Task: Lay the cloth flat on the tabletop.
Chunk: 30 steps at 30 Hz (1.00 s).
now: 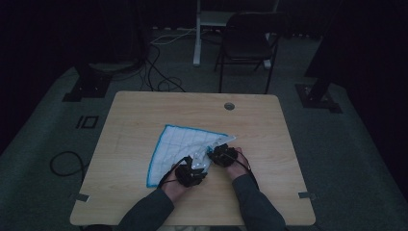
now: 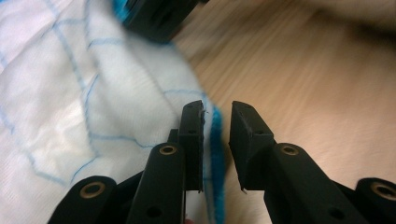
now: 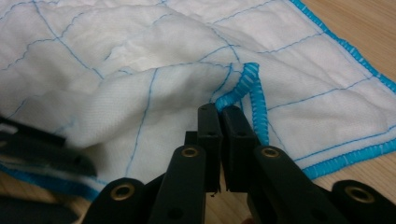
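Observation:
A white quilted cloth [image 1: 178, 144] with blue stitching and a blue hem lies on the wooden table [image 1: 144, 106], its near right corner folded up. My right gripper [image 3: 222, 114] is shut on a bunched piece of the blue hem [image 3: 250, 79], and it sits at the cloth's right corner [image 1: 222, 155]. My left gripper [image 2: 217, 116] stands open with a clear gap. The cloth's [image 2: 93, 93] blue edge [image 2: 215, 140] lies below and between its jaws, and the pads do not press on it. The left gripper is at the cloth's near edge [image 1: 192, 171].
The table has a round cable hole [image 1: 229, 106] near its far edge. A dark folding chair [image 1: 248, 41] and loose cables [image 1: 159, 72] are on the floor beyond the table. Bare wood lies to the left and right of the cloth.

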Tool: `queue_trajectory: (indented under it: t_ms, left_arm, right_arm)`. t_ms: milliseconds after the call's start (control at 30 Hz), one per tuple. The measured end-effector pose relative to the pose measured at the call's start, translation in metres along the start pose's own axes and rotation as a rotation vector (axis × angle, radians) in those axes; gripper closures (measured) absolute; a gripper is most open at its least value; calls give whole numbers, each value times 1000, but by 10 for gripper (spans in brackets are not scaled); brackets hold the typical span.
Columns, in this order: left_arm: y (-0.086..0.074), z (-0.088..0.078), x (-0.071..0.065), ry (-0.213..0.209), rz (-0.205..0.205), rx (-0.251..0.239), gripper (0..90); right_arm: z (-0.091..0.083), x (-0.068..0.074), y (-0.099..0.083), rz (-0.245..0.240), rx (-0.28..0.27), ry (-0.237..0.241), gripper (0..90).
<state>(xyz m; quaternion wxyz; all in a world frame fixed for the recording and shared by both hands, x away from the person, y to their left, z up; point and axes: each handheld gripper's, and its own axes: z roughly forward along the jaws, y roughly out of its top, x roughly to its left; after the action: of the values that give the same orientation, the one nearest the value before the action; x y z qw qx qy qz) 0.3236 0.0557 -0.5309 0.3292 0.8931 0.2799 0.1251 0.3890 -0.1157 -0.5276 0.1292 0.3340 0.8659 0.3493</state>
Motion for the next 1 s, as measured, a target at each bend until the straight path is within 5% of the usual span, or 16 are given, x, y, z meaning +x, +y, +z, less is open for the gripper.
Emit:
queue_trajectory:
  t_ms: [167, 300, 467, 600, 833, 1000]
  left_arm:
    - [-1, -4, 12, 88, -9, 5, 802]
    - [-3, -10, 27, 117, -47, -9, 900]
    - [-4, -14, 37, 140, -74, -13, 900]
    - [0, -16, 34, 150, -58, -22, 883]
    - [12, -3, 15, 91, 19, -23, 775]
    - [16, 10, 8, 92, 54, 5, 669]
  right_arm:
    - [-2, -3, 0, 12, -7, -9, 804]
    - [-5, -3, 0, 4, -17, -20, 779]
    - [-6, -4, -1, -3, -15, -27, 773]
    - [-5, -4, -1, 1, -13, -27, 770]
    - [-6, -5, -1, 4, -16, -30, 767]
    - [-10, -9, -3, 17, -22, -38, 764]
